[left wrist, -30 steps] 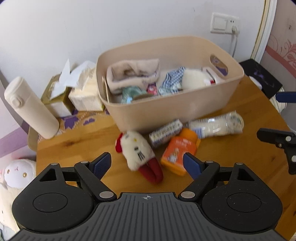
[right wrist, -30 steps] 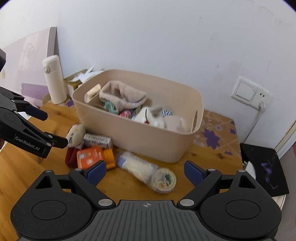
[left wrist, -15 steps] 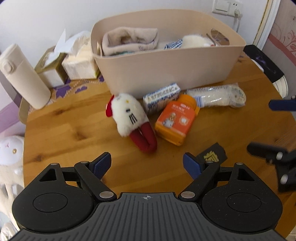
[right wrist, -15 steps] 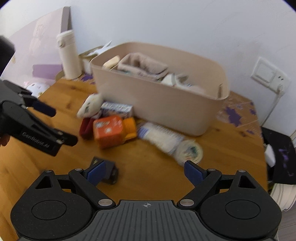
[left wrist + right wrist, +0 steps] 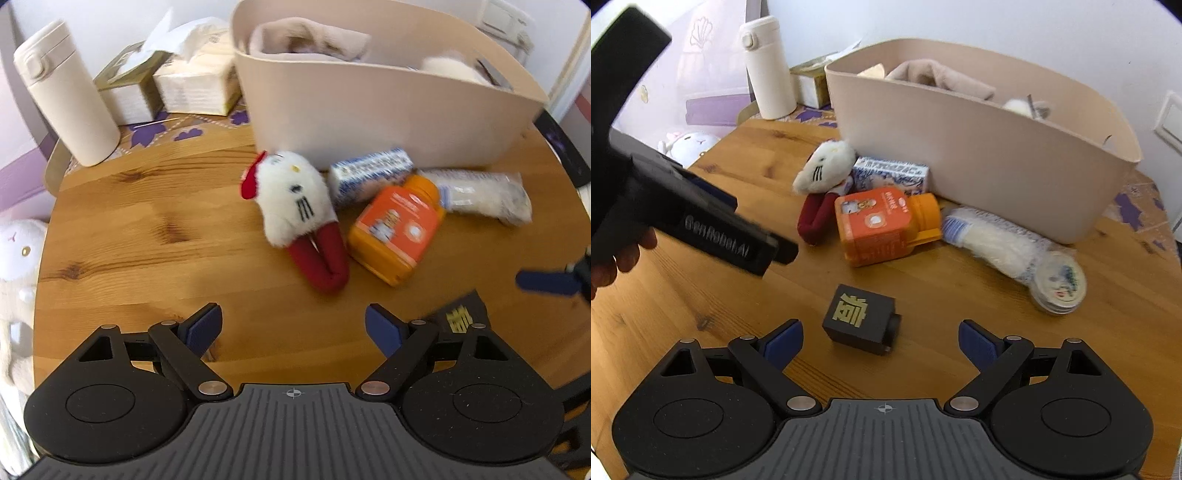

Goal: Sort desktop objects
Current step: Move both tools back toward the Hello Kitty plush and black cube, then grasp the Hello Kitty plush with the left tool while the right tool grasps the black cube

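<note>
Both tongs hang wide and empty over the table (image 5: 701,302) at what looks like the start of a pick: the right tongs (image 5: 881,341) have a black box (image 5: 860,317) just ahead of and between their pads, while the left tongs (image 5: 293,326) face a plush cat (image 5: 291,201) and an orange bottle (image 5: 397,229) farther ahead, short of the bin (image 5: 369,110). The next move probably calls for lowering the right tongs around the box, closing, then lifting it toward the bin. The box bears a gold character, the left tongs' side reads "GenRobot.AI"; the bottle's label is too blurred.
</note>
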The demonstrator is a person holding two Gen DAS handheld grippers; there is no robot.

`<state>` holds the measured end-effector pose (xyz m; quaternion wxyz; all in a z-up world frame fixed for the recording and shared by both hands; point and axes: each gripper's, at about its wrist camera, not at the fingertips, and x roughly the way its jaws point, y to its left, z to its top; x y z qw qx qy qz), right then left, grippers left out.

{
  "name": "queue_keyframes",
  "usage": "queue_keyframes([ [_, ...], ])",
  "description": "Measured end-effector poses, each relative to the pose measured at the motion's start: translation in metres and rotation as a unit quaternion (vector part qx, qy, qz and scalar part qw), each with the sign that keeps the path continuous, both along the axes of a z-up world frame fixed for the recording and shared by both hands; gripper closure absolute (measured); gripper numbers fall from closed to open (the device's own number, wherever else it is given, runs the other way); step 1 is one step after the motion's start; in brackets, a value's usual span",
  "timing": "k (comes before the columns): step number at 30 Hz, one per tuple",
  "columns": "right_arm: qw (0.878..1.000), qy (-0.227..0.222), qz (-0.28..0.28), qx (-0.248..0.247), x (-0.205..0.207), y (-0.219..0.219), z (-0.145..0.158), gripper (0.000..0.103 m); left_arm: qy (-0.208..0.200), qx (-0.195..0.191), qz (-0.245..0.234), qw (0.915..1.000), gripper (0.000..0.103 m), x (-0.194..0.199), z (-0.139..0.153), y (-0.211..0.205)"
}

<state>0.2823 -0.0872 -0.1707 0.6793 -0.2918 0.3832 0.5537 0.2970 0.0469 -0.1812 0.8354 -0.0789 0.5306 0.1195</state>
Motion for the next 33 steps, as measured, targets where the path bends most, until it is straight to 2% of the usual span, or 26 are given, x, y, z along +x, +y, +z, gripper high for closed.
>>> queue_keyframes([
  [6, 1.0, 0.001, -0.005, -0.009, 0.002, 0.01, -0.014, 0.01, -0.007, -0.024, 0.028, 0.9993, 0.017, 0.008, -0.002, 0.012],
  [11, 1.0, -0.004, -0.019, -0.012, 0.01, 0.009, -0.018, 0.013, -0.01, -0.044, 0.007, 0.999, 0.017, 0.012, -0.005, 0.007],
  [15, 0.999, -0.012, -0.034, -0.016, 0.021, 0.004, -0.021, 0.016, -0.004, -0.022, 0.004, 0.9997, 0.017, 0.019, -0.011, 0.003],
  [23, 0.999, -0.012, -0.043, -0.012, 0.039, -0.002, -0.024, 0.016, -0.01, -0.016, 0.043, 0.9989, 0.017, 0.039, -0.011, 0.02],
  [33, 1.0, -0.008, -0.028, -0.001, 0.043, 0.001, -0.029, 0.016, -0.012, -0.011, 0.075, 0.997, 0.017, 0.062, -0.022, 0.033],
])
